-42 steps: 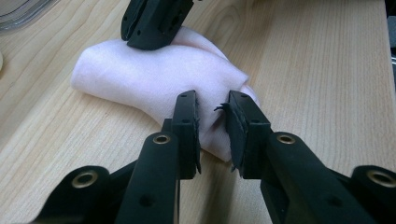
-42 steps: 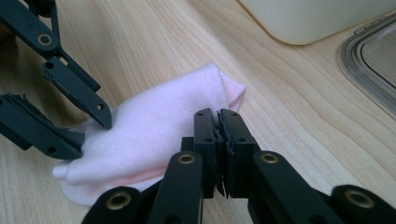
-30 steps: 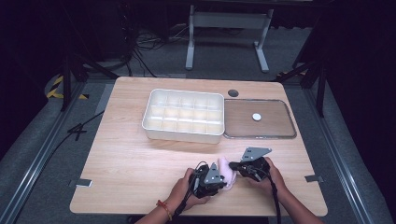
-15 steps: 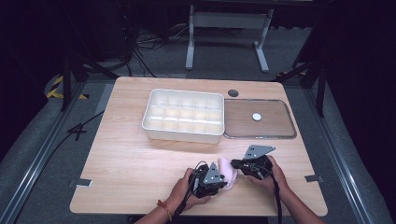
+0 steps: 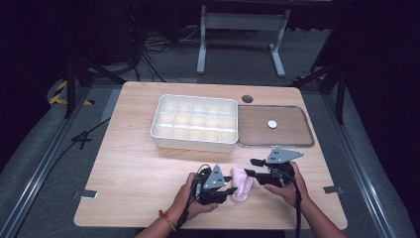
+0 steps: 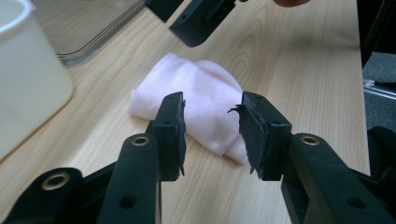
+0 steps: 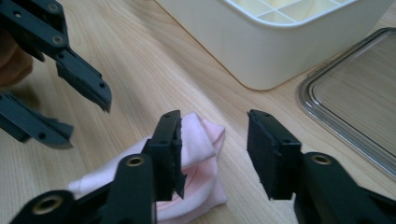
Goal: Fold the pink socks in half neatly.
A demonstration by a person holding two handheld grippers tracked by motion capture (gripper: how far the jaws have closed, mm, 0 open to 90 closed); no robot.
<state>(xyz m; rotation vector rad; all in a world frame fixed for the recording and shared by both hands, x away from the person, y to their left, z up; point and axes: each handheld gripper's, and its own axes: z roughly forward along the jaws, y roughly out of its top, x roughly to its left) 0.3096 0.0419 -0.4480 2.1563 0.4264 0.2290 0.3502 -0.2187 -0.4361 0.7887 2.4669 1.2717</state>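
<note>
A folded pale pink cloth (image 5: 241, 183) lies on the wooden table near its front edge, between my two grippers. The left gripper (image 5: 229, 185) is just left of it and stands open; in the left gripper view (image 6: 212, 135) the cloth (image 6: 205, 102) lies beyond the jaws with nothing clamped. The right gripper (image 5: 251, 167) is open at the cloth's right upper side. In the right gripper view (image 7: 215, 151) the cloth (image 7: 187, 182) lies under and left of its left jaw, and the left gripper's jaws show farther off at left.
A white compartmented tray (image 5: 195, 121) stands at the table's middle back. To its right lies a clear lid (image 5: 292, 130) with a small white disc (image 5: 272, 124) on it. A dark round hole (image 5: 247, 98) is behind them.
Both grippers have shifted slightly around the cloth, the right one a little toward the tray side. The cloth stays in place.
</note>
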